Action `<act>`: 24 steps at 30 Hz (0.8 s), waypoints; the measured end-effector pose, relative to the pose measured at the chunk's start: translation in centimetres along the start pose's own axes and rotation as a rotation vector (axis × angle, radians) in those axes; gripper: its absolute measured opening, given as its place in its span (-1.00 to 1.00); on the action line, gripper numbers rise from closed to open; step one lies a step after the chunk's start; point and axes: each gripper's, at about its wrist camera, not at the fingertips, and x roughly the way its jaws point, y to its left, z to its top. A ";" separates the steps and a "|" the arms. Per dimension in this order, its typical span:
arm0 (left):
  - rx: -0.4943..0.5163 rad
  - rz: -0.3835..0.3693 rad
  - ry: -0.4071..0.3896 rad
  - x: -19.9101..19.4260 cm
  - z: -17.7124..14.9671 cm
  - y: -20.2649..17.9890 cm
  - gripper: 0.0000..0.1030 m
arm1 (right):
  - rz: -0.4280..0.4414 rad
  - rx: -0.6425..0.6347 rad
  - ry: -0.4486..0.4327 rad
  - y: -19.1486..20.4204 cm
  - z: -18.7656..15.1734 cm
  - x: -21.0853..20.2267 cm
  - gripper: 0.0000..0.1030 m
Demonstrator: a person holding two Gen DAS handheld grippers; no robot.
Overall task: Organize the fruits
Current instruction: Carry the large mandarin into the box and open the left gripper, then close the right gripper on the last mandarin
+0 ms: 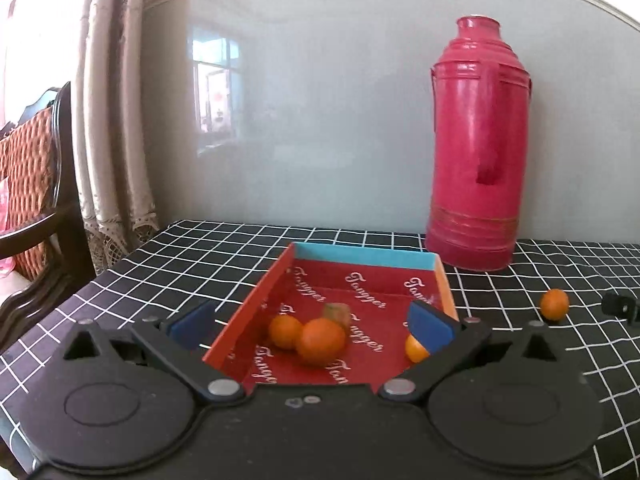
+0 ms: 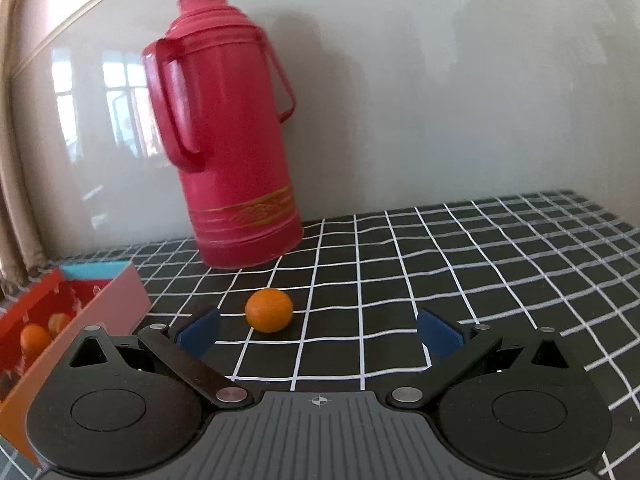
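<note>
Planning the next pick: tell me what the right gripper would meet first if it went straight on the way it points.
Likely the loose orange on the checked tablecloth. It lies just ahead of the open right gripper, slightly left of centre, so the left finger might touch it first. Depth is hard to judge.

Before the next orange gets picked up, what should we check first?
1. Right tool open: ok, nothing between the pads.
2. Loose orange reachable: ok, it sits alone on the checked tablecloth, ahead of the right tool.
3. Left tool empty: ok, open over the red box.
4. Room in the box: ok, bare floor beside the oranges inside.
5. Red thermos clear of the path: ok, it stands behind the orange, apart.
6. Other fruit outside the box: cannot tell.
</note>
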 end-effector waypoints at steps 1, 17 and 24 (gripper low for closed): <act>-0.002 -0.002 0.003 0.1 0.0 0.1 0.88 | -0.002 -0.027 -0.003 0.5 0.0 0.1 1.00; -0.078 0.159 0.043 1.9 -1.6 6.0 0.88 | 0.016 -0.205 0.004 4.9 0.2 3.4 0.99; -0.165 0.247 0.045 1.9 -1.6 9.9 0.88 | 0.004 -0.228 0.078 5.8 0.0 6.3 0.58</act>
